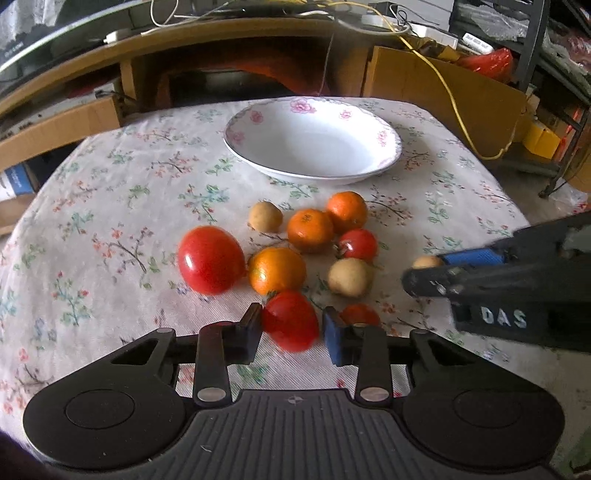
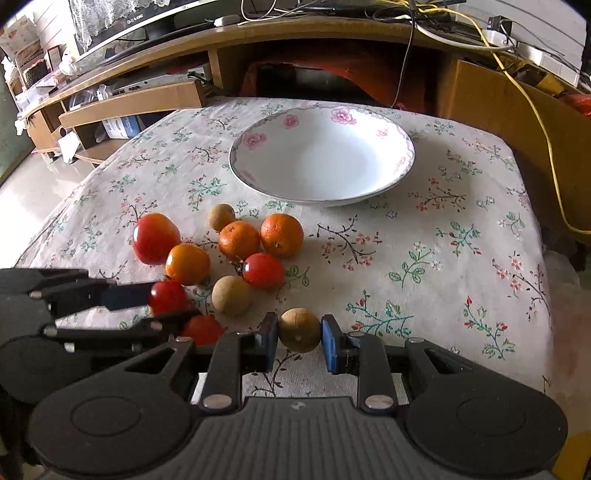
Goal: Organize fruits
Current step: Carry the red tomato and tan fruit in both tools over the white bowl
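Left tool [image 1: 291,328] set around a small red tomato [image 1: 290,319], bottom centre of left view: one pad touching, slim gap at the blue pad, so closing but not clamped; tomato blurred. Right tool [image 2: 299,332] closed on a small tan round fruit [image 2: 299,329], lower centre of right view, both pads touching its sides.

Rest of fruit clustered mid-frame on worktop [image 2: 443,258]: big tomato [image 2: 155,238], three oranges [image 2: 281,234], two more tan fruits [image 2: 232,295], further small tomatoes [image 2: 263,270]. White floral bowl [image 2: 321,155] beyond, upper centre, empty, well apart from the pile.

Handling, by judgement:
- Tomatoes: light, smooth, thin skin, soft. Easy to bruise or squirt out. Grip across widest part, gentle squeeze.
- Tan fruits: light, firmer, matte shell, prob. less slippery. Grip at equator.
- Oranges: heavier, dimpled peel, good grip, but wide for the opening.
- All round, so likely to roll if nudged; neighbours touching or nearly so.

Surface: floral cloth over worktop, soft, w/ some wrinkles; may damp rolling a bit.

Room: cluttered. Wooden desk [image 2: 295,33] behind w/ cables, yellow cord [image 2: 546,147] trailing right, cardboard boxes [image 2: 133,103] at left.
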`<state>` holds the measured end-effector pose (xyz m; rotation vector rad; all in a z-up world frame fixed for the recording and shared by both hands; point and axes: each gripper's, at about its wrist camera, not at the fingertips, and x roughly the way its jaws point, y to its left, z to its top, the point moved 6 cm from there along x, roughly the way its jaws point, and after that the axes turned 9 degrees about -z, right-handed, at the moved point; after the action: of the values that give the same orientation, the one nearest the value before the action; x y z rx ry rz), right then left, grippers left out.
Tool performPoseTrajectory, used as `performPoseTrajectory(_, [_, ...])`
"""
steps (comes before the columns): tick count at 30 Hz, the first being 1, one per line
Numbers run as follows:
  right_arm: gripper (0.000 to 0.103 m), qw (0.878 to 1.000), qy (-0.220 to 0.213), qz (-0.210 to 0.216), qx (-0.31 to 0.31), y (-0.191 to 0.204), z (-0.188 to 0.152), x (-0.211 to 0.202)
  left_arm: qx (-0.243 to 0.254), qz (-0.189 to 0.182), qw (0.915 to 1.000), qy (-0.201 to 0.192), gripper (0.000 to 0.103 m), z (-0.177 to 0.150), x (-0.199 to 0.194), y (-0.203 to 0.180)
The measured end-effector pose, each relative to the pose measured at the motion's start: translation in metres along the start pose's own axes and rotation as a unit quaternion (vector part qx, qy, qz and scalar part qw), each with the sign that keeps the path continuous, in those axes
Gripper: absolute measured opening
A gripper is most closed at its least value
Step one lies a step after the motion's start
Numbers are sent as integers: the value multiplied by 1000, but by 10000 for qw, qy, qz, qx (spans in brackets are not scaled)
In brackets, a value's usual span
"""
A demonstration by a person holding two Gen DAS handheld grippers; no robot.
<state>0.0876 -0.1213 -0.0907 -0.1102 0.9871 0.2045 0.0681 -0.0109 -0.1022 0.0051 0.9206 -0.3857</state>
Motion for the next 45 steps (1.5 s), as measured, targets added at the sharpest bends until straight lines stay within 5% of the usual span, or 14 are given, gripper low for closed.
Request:
performPoseTrajectory(13, [27, 9999, -95, -20, -44, 4, 6, -15, -102, 245, 9996, 110, 40, -1, -2, 0])
performPoseTrajectory(22, [27, 9995, -291, 59, 138, -2, 22, -21, -260, -106, 9996, 106, 39, 10, -6, -4])
performPoseTrajectory(36, [27, 9970, -576, 56, 512, -22, 69, -14, -295, -295, 9982, -431, 39, 74, -4, 0])
performPoseTrajectory(45, [27, 9980, -483, -22, 407, -28, 95, 19, -204, -96, 9992, -338, 39, 101, 27, 14])
